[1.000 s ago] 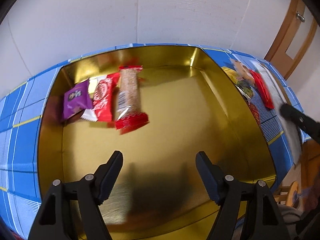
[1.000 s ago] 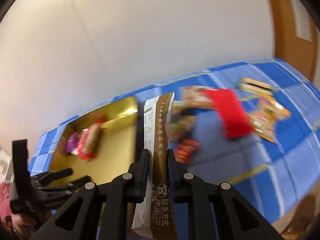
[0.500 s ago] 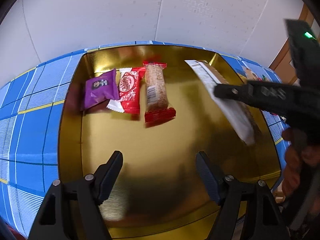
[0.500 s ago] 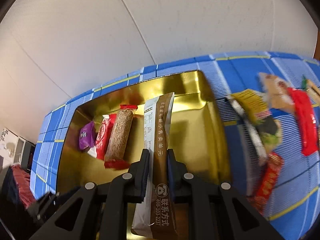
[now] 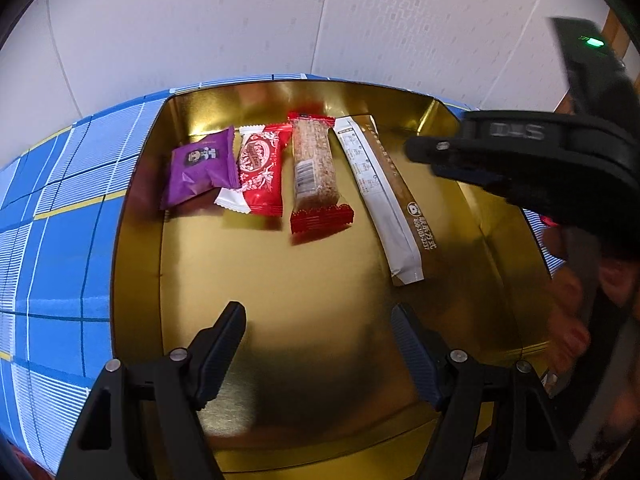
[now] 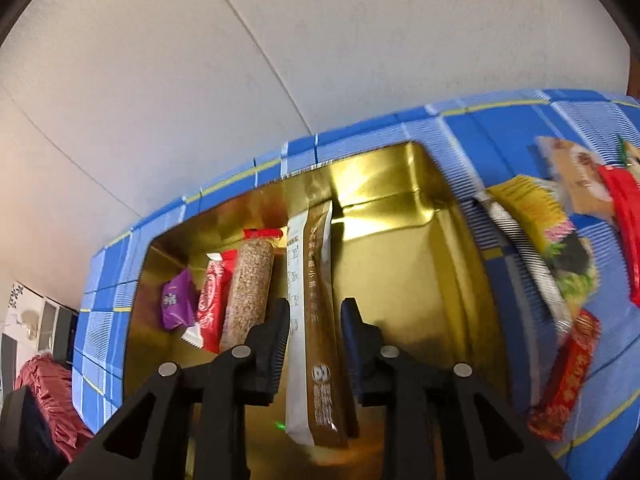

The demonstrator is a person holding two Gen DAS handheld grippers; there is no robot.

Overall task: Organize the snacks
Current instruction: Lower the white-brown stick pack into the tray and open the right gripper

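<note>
four snacks lay in the gold tray (image 5: 136, 264) | more waited on the cloth (image 6: 496, 132) | right gripper (image 6: 314, 316) was opening, letting go of the brown bar (image 6: 320, 300) | left gripper (image 5: 318, 334) was open, empty

The right gripper (image 6: 315, 322) points down into a gold tray (image 6: 448, 264) set on a blue plaid cloth (image 6: 480, 128) covering the counter. Its jaws are opening, and a long brown-and-white snack bar (image 6: 316, 320) lies between them with a gap showing on either side. Left of that bar, in a row inside the tray, sit a grain bar in clear wrap with red ends (image 6: 250, 288), a red wrapped candy (image 6: 212, 300) and a small purple packet (image 6: 176, 300). To the right, outside the tray, more snacks lie on the cloth: a yellow packet (image 6: 532, 204), a red packet (image 6: 624, 216) and a small red-and-gold bar (image 6: 564, 380). A pale wall rises behind.
</note>
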